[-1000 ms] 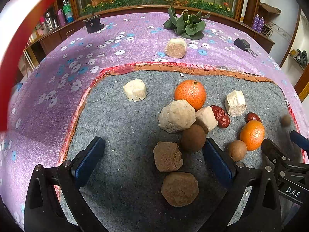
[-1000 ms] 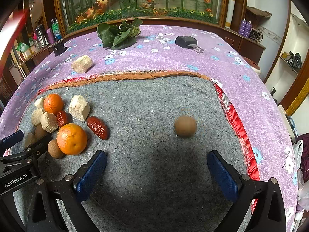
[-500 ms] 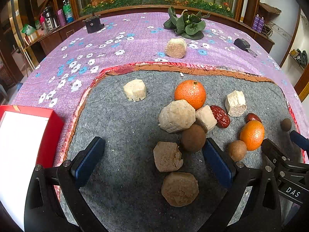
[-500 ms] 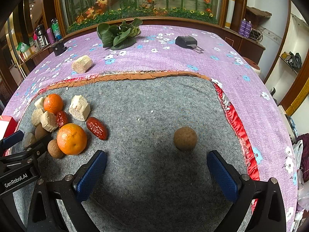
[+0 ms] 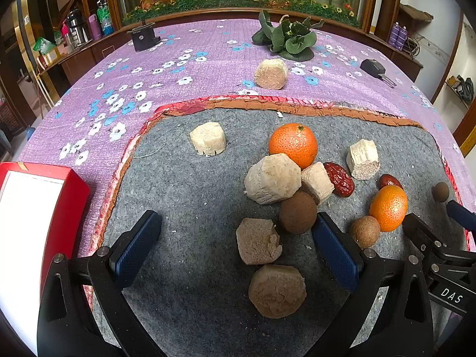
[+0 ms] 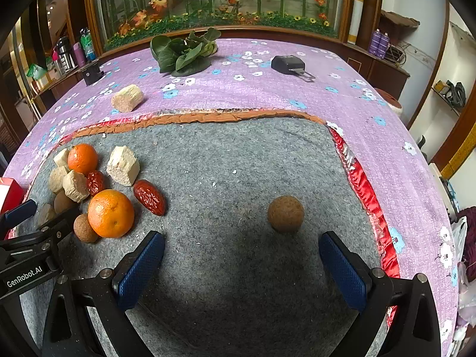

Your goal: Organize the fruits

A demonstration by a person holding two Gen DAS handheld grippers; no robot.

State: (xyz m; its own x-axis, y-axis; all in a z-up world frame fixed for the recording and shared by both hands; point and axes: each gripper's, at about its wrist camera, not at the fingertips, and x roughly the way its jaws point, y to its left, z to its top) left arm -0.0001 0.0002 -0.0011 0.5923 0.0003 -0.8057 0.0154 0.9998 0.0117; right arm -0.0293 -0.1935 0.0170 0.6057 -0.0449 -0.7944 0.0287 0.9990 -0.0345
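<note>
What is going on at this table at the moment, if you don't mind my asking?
A person is sorting fruit on a grey felt mat, with a hand-held gripper in each hand. Both are open and empty. The right hand-held gripper faces a lone brown fruit; the left hand-held gripper faces a pile of oranges, dates and chunks.
</note>
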